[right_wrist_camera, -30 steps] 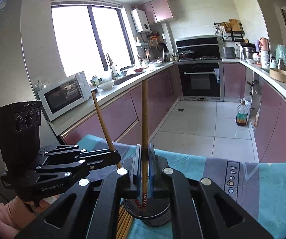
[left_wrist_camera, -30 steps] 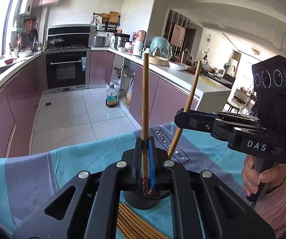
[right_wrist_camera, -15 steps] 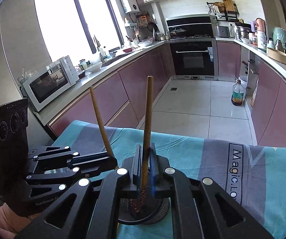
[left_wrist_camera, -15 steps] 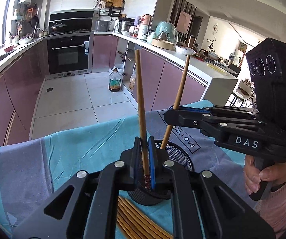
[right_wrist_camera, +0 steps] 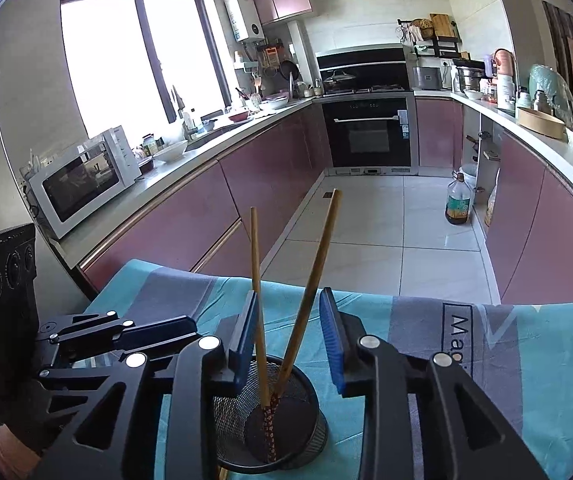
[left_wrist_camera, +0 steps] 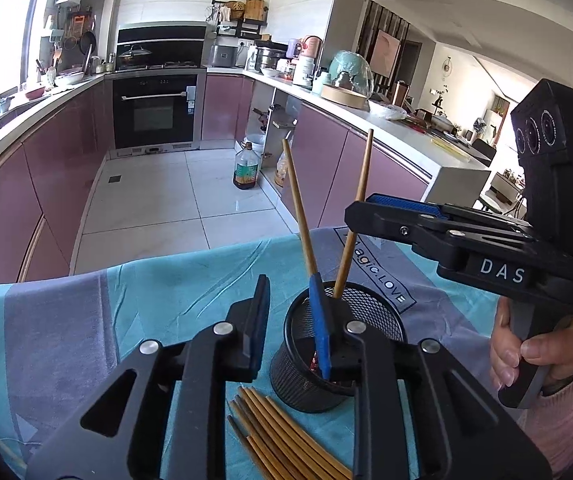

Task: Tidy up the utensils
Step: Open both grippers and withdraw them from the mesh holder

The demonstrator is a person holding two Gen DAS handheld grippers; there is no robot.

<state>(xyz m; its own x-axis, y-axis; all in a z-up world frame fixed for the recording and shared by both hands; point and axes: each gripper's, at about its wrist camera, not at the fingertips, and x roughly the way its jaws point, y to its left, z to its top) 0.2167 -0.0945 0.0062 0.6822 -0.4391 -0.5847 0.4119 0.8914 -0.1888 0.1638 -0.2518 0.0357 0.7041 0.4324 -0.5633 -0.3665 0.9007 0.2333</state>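
Observation:
A black mesh cup (left_wrist_camera: 338,344) stands on the cloth-covered table; it also shows in the right wrist view (right_wrist_camera: 270,412). Two wooden chopsticks (left_wrist_camera: 300,208) (right_wrist_camera: 316,264) stand in it, leaning apart. My left gripper (left_wrist_camera: 292,328) is open just above the cup's near rim, its right finger beside one chopstick. My right gripper (right_wrist_camera: 288,340) is open, its jaws on either side of both chopsticks above the cup. It also shows from the side in the left wrist view (left_wrist_camera: 370,210). A bundle of several chopsticks (left_wrist_camera: 286,436) lies flat on the cloth in front of the cup.
The table is covered by a teal and grey cloth (left_wrist_camera: 86,320) with printed lettering (right_wrist_camera: 460,340). Beyond the table's far edge is a tiled kitchen floor with an oil bottle (left_wrist_camera: 245,172). Purple cabinets (right_wrist_camera: 190,224) run along both sides.
Both grippers have opened and let go of their chopsticks. The two chopsticks have dropped lower into the mesh cup and lean apart. Both cameras have tilted down toward the cup.

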